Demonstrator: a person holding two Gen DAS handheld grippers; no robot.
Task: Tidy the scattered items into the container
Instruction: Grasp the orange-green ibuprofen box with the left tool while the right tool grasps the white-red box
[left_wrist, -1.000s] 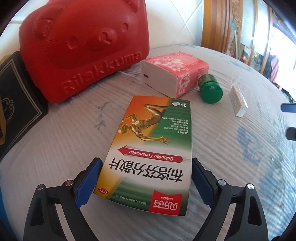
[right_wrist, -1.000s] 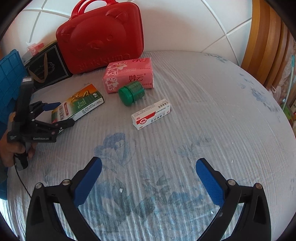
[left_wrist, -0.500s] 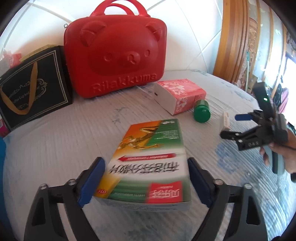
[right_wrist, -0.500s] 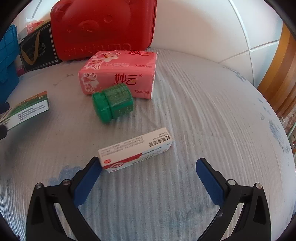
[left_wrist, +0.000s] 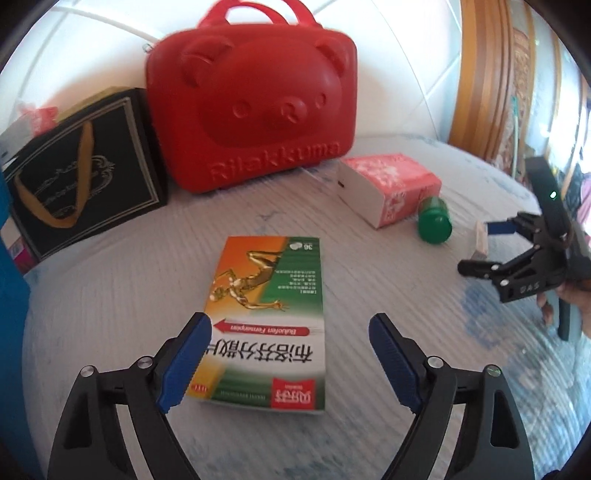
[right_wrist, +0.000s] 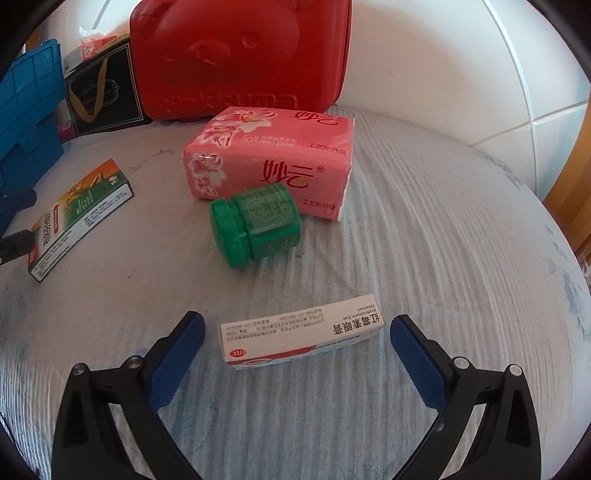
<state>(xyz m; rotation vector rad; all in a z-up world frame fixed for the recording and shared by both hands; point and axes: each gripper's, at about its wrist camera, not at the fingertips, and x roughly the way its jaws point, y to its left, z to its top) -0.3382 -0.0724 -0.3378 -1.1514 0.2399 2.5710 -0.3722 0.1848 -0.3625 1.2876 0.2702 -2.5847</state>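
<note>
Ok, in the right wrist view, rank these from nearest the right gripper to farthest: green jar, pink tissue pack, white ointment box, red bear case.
1. White ointment box, between the right gripper fingers.
2. Green plastic jar, on its side.
3. Pink tissue pack, behind the jar.
4. Red bear-shaped case, at the back.

From where I steer the rig, the setting is a bed (right_wrist: 424, 221) spread with a pale, finely ribbed cover printed with faded blue floral patches. Behind it rises a white padded headboard (right_wrist: 424, 74), its panels divided by thin seams that curve in the fisheye lens. To the right I see a varnished orange-brown wooden frame (left_wrist: 476, 81), carved along its inner edge, and beyond it a strip of bright daylight (left_wrist: 570, 92) that washes out whatever lies past it. Light falls evenly across the cover, leaving only soft shadows, and I cannot make out the floor.
</note>
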